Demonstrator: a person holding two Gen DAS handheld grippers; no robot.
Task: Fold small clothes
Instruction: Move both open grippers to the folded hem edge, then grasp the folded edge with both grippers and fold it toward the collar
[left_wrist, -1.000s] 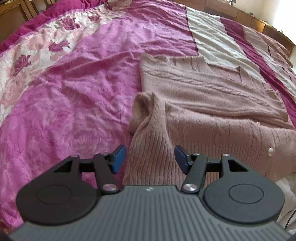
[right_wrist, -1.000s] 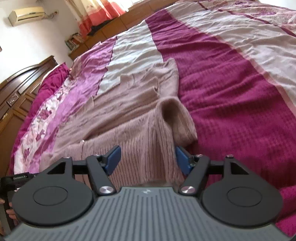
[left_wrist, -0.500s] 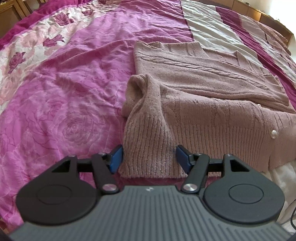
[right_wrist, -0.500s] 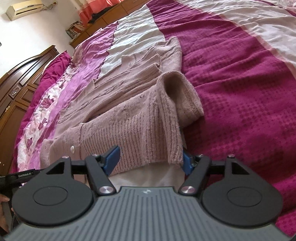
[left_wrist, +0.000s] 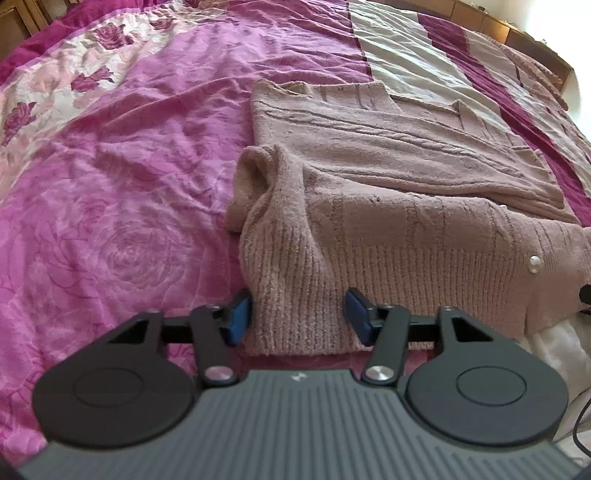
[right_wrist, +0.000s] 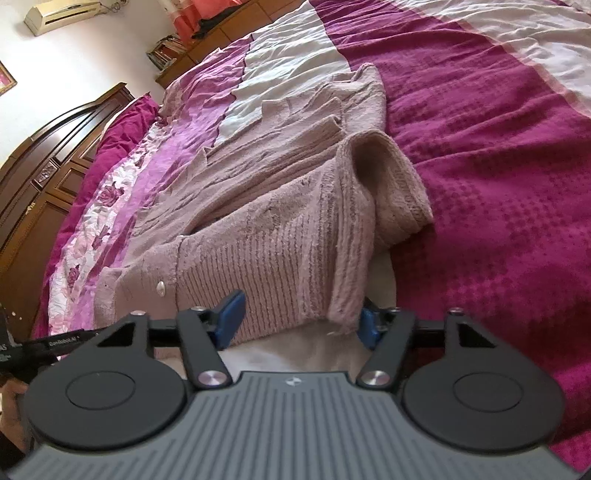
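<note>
Both grippers (left_wrist: 297, 317) (right_wrist: 297, 319) angle downward, jaws closing around cardigan (left_wrist: 369, 229) hem corners, not yet clamped.

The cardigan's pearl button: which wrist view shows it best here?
The left wrist view: the pearl button faces the camera, round and bright on the ribbed hem of the cardigan. The right wrist view shows the same button smaller and at a slant beside the front edge.

You have soft, bright daylight over the magenta-and-cream quilted bedspread (left_wrist: 155, 177), blown to white glare at the left view's top right corner, with strong fisheye bending at every edge and the nearest grey ribbed housing slightly blurred.
</note>
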